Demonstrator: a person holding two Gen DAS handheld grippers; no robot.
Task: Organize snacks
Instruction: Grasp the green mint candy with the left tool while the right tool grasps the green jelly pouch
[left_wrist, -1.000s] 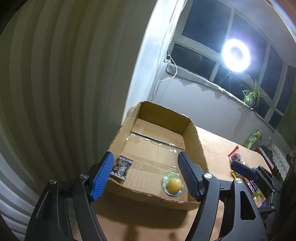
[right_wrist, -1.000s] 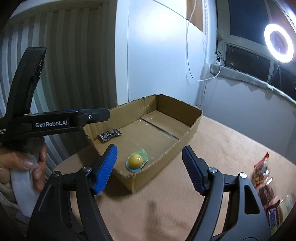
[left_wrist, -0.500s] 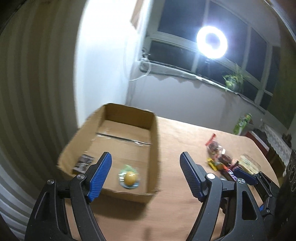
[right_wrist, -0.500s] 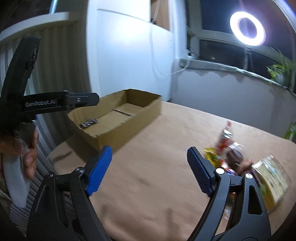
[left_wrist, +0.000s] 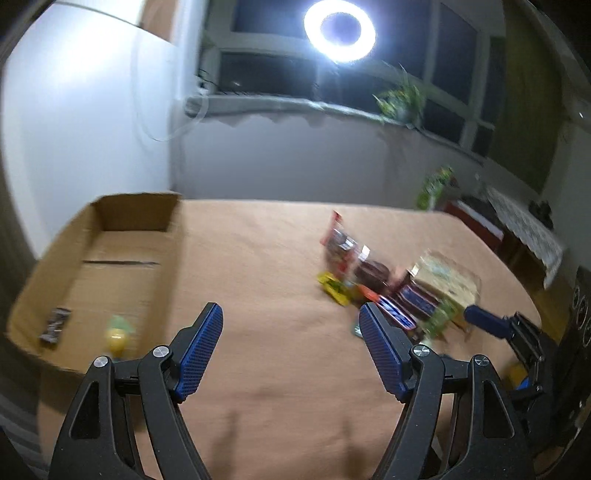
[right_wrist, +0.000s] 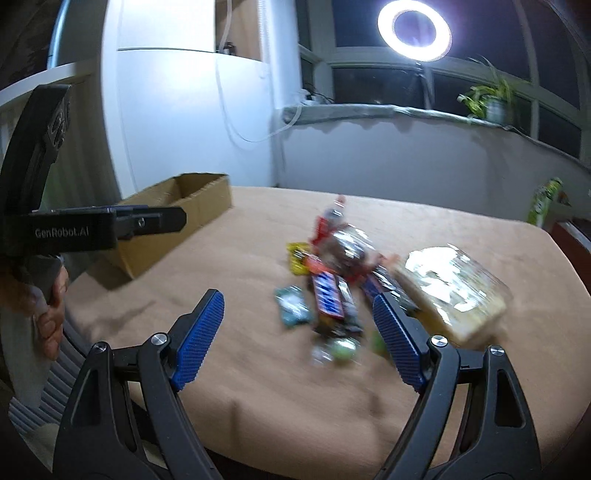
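An open cardboard box (left_wrist: 168, 236) stands at the table's left; inside lie a small dark packet (left_wrist: 55, 325) and a yellow sweet in a green wrapper (left_wrist: 116, 332). A pile of snacks (right_wrist: 340, 266) lies right of centre: a Snickers bar (right_wrist: 328, 299), a teal packet (right_wrist: 293, 306), a yellow packet (right_wrist: 297, 256), a clear bag of biscuits (right_wrist: 454, 291). My left gripper (left_wrist: 291, 347) is open and empty over bare table. My right gripper (right_wrist: 299, 339) is open and empty, just in front of the pile. The box also shows in the right wrist view (right_wrist: 177, 218).
The table has a tan cloth (left_wrist: 258, 258). A ring light (right_wrist: 413, 29) shines at the window. A green carton (right_wrist: 545, 201) stands at the far right edge. A white wall lies behind the box. The left gripper's body (right_wrist: 92, 225) shows at the right view's left.
Both grippers have swung right, away from the box toward the snack pile. Both stayed open and empty.
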